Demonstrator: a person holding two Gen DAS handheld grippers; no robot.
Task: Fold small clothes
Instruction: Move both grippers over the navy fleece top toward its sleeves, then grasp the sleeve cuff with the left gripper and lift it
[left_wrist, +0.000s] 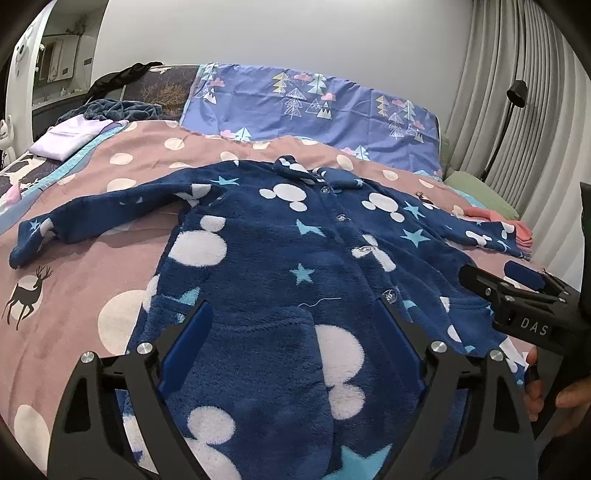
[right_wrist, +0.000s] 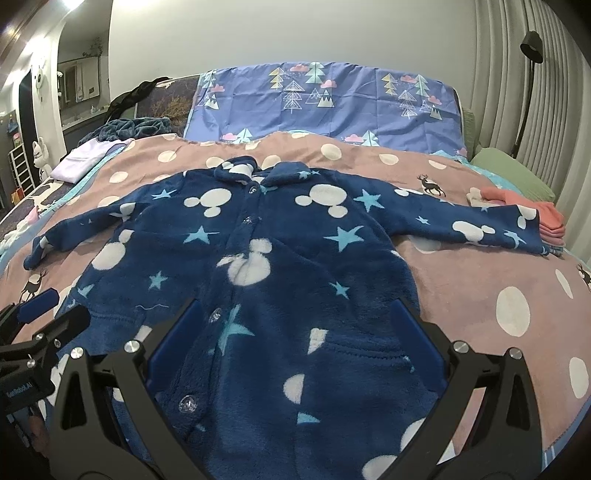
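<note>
Nearest, the left gripper (left_wrist: 295, 350) and the right gripper (right_wrist: 295, 350) both hang with jaws spread wide over the hem of a blue fleece jacket (right_wrist: 258, 266), gripping nothing. The jacket lies flat and buttoned on a pink spotted blanket (right_wrist: 480, 280), sleeves out. Beyond its right cuff sit what look like pink socks (right_wrist: 546, 218); farthest, a purple pillow (right_wrist: 332, 107).

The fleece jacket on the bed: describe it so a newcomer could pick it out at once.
On the pink spotted bedspread, in front of the purple tree-print pillow, the fleece jacket lies flat, front up, sleeves spread. It alone is navy with white mouse-head shapes and pale blue stars; the folded pink clothes by one cuff are plain.
</note>
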